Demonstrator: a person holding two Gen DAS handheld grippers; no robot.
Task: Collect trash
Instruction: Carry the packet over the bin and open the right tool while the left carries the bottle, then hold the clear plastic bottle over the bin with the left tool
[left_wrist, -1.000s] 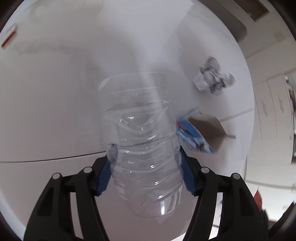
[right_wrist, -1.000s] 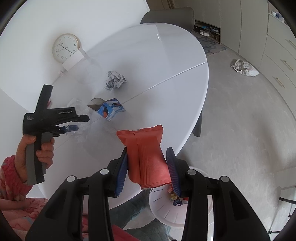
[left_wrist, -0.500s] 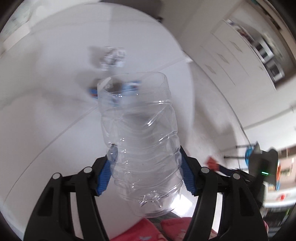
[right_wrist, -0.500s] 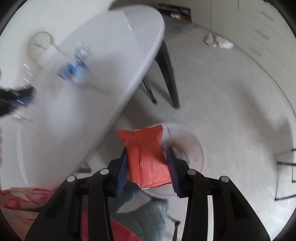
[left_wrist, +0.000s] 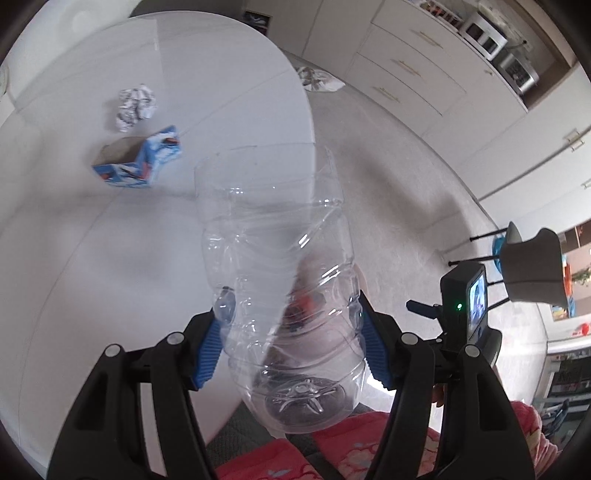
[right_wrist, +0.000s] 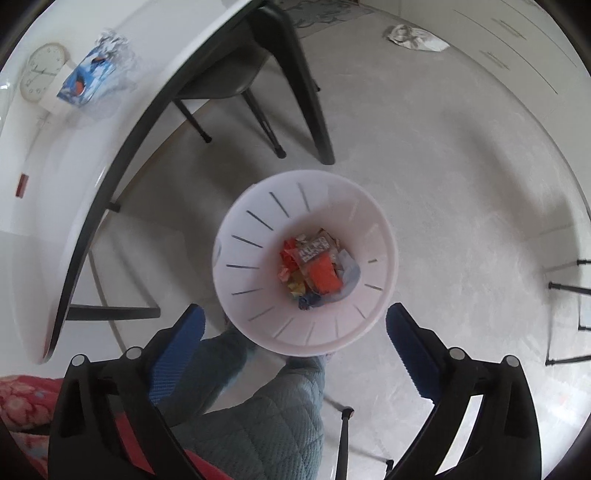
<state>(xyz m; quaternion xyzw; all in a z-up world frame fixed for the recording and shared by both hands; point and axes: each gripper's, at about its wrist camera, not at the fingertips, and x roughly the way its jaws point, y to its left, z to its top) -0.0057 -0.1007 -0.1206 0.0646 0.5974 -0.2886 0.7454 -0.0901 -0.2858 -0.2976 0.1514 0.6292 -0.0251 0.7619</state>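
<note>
My left gripper (left_wrist: 291, 343) is shut on a clear plastic bottle (left_wrist: 280, 266), held base toward the camera over the white table's edge. On the table (left_wrist: 74, 258) lie a crumpled paper ball (left_wrist: 136, 105) and an open blue carton (left_wrist: 138, 158). My right gripper (right_wrist: 295, 350) is open and empty, directly above a white slotted trash bin (right_wrist: 306, 332) on the floor. The red-orange wrapper (right_wrist: 323, 275) lies inside the bin among other trash. The right gripper's body (left_wrist: 463, 314) shows at the right of the left wrist view.
The white table's dark edge (right_wrist: 110, 177) curves at left, with a grey chair (right_wrist: 236, 74) under it. The blue carton (right_wrist: 88, 79) and a clock (right_wrist: 40, 75) show on the table. A white bag (right_wrist: 415, 37) lies on the floor. Cabinets (left_wrist: 424, 74) line the wall.
My right gripper moved over the bin, opened and let go of the red-orange wrapper, which now lies in the bin. My left gripper swung with the bottle toward the table edge.
</note>
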